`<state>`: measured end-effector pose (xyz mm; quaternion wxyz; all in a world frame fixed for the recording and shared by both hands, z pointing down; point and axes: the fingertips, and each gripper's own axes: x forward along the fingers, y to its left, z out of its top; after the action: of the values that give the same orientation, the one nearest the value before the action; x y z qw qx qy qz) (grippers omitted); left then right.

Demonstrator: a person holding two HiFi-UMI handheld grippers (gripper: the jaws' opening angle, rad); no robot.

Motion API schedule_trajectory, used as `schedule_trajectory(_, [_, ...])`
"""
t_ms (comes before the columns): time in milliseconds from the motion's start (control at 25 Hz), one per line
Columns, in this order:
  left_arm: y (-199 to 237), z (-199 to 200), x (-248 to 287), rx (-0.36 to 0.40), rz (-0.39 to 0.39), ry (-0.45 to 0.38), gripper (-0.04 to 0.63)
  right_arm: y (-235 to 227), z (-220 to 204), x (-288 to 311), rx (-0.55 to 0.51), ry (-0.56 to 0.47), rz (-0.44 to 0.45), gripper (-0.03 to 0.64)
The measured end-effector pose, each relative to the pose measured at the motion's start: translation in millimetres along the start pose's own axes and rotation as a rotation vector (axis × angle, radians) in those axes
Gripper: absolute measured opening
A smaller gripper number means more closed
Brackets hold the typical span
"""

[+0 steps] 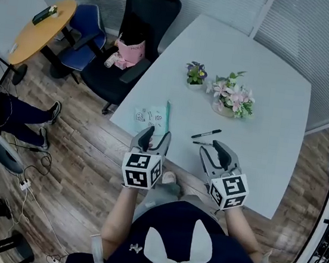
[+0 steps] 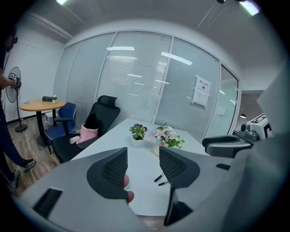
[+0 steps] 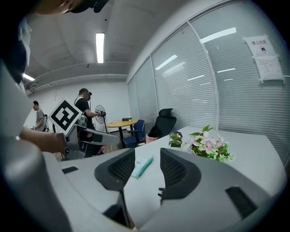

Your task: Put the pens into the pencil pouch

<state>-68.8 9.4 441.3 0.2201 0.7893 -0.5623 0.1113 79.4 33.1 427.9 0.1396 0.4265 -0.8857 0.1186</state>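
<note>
A pale printed pencil pouch (image 1: 152, 117) with a teal edge lies flat near the white table's (image 1: 277, 100) front left edge. Two black pens (image 1: 206, 133) lie side by side to its right. My left gripper (image 1: 156, 137) hovers open and empty at the table edge, just short of the pouch. My right gripper (image 1: 216, 150) is also open and empty, just short of the pens. In the left gripper view the pens (image 2: 159, 177) show between the open jaws of the left gripper (image 2: 142, 163). In the right gripper view the pouch (image 3: 142, 166) lies beyond the right gripper (image 3: 147, 165).
A small potted plant (image 1: 195, 73) and a flower arrangement (image 1: 234, 98) stand mid-table beyond the pens. A black office chair (image 1: 135, 34) holding a pink bag (image 1: 130, 53) sits at the table's left side. A blue chair (image 1: 84, 33), a round wooden table (image 1: 43, 27) and a person's legs (image 1: 16, 117) are further left.
</note>
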Motion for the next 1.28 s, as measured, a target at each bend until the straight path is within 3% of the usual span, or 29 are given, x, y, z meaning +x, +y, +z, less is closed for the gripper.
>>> schedule_trajectory(840, [29.9, -42.4, 85.5, -0.027, 0.005, 0.176, 0.21, -36.1, -23.0, 39.1, 0.033, 0.058, -0.035, 0.173])
schedule_trajectory(1280, [55.9, -82.0, 129.8, -0.066, 0.041, 0.329, 0.201, -47.2, -34.5, 77.4, 0.061, 0.104, -0.011, 0.173])
